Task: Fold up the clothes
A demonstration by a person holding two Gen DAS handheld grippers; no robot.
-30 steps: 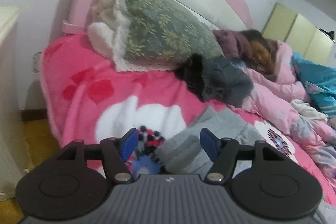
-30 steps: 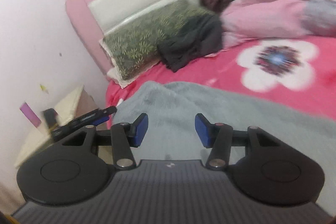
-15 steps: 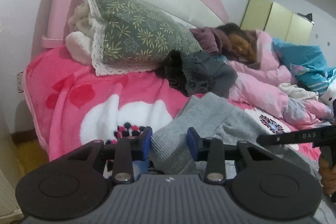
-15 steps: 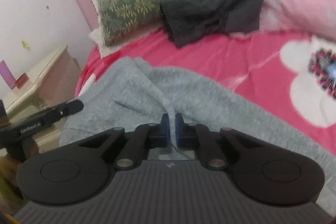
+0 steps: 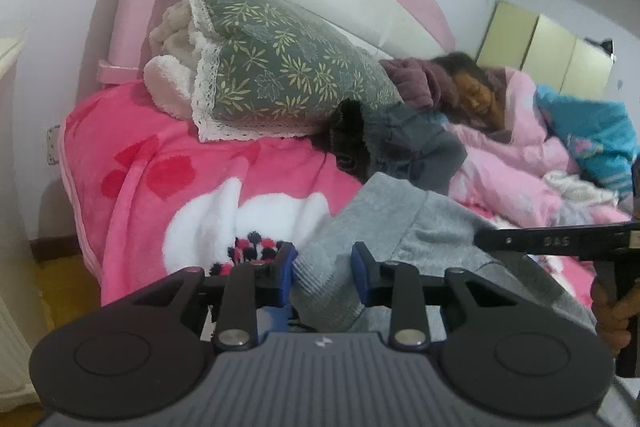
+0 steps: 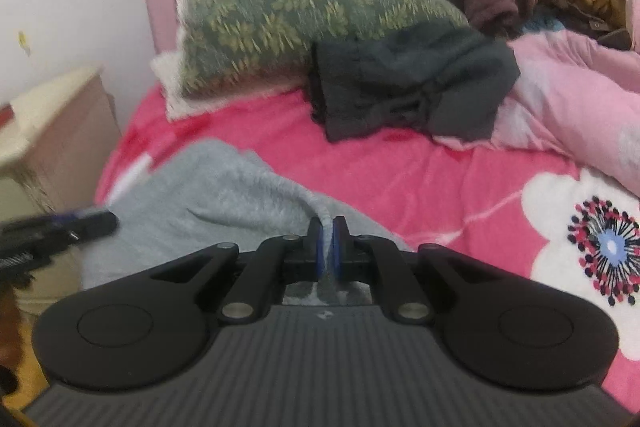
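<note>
Pink flowered blanket covers the bed, with a green leaf-print pillow against the pink headboard at the far left and a dark grey bundle of clothes just beside it. Lying near on the blanket is the light grey garment. The left gripper has just been closing its jaws and now clamps a thick ribbed edge of it; the right gripper pinches a thin fold, jaws almost together. Only the left wrist view shows the yellow-green cupboard doors at far right and a turquoise cover. Only the right wrist view shows a cream bedside cabinet at left. A person lies under a pale pink quilt at far right. Each gripper's body hides the garment's nearest part, and the right wrist view is blurred.
</note>
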